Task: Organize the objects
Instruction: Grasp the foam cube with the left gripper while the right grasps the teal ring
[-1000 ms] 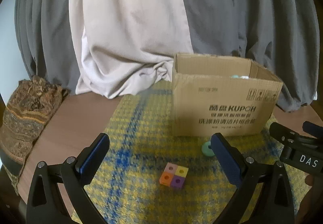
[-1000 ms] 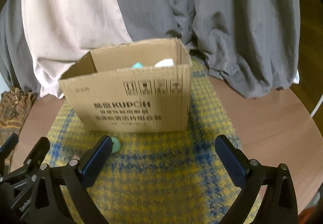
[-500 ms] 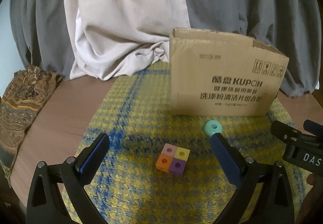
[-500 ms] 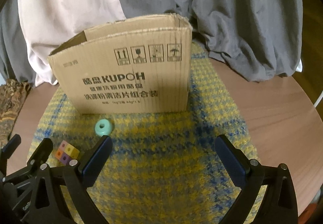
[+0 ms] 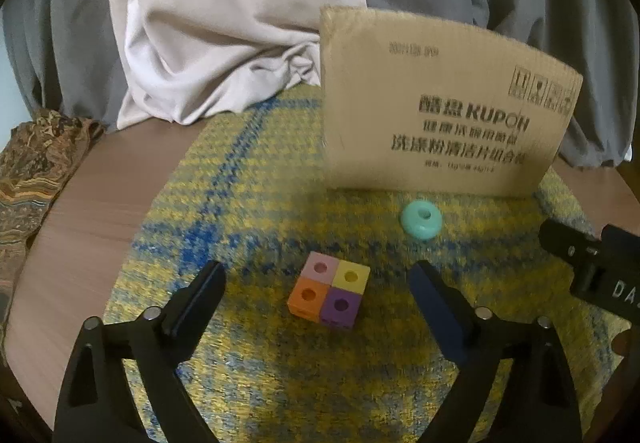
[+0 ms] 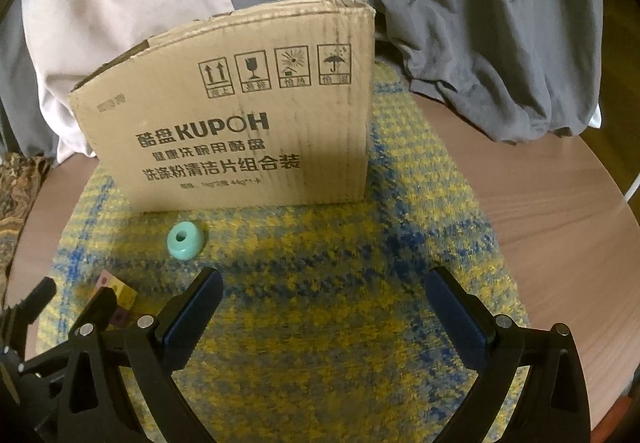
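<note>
Both grippers point(image 5: 316, 283) point(image 6: 324, 287) wide, empty (nothing touched).

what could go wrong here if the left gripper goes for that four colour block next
The left gripper is open, with the four-colour block lying skewed between its fingers, so closing on the corners could twist or squirt it away.

The teal ring lies loose on the plaid cloth just in front of the cardboard box; a knock may roll it.

The right gripper hovers close beside the left, so the two could collide.
</note>
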A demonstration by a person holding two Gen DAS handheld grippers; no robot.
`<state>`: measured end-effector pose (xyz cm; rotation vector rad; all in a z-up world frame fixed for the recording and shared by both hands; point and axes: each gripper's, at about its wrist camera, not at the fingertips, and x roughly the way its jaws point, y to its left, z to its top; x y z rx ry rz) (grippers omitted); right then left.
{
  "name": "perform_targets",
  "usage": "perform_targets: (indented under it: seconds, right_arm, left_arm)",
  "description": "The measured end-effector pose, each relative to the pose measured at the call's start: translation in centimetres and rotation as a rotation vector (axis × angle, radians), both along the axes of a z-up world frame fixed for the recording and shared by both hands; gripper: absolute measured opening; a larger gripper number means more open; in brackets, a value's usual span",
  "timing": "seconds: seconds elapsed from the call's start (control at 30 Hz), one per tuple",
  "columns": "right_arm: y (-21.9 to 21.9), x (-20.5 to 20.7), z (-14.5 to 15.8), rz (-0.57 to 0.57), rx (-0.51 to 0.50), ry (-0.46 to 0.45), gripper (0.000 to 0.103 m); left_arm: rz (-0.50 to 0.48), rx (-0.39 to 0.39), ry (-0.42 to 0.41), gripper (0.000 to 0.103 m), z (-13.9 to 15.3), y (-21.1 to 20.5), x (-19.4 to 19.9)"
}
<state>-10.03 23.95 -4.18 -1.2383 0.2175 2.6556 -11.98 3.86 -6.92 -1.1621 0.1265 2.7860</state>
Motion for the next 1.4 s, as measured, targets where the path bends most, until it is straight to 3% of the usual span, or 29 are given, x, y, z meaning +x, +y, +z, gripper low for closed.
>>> perform_targets:
  seconds: [0.3,0.53,1.0,1.4]
  right_arm:
    - [0.3,-0.3,-0.5,-0.003,-0.01,-0.015,0.102]
    - [0.5,-0.4,-0.7,-0.002,-0.016,-0.021,0.102]
    - [-1.5,-1.2,-0.1,0.044,-0.006,-0.001,0.102]
    - [-7.5,-4.9,-0.4,0.146,0.013,-0.008,0.099]
  left_arm:
    - [-0.011,0.005,-0.063,0.075,-1.8,0.3,-1.2]
    - [-0.029,0.038,-0.111,0.045,-3.0,0.3,-1.8]
    - [0.008,0.045,-0.068,0.043,-2.0,-1.6,-1.4]
    - [0.106,0.028,-0.034,0.043,-0.6,-6.8,-1.2]
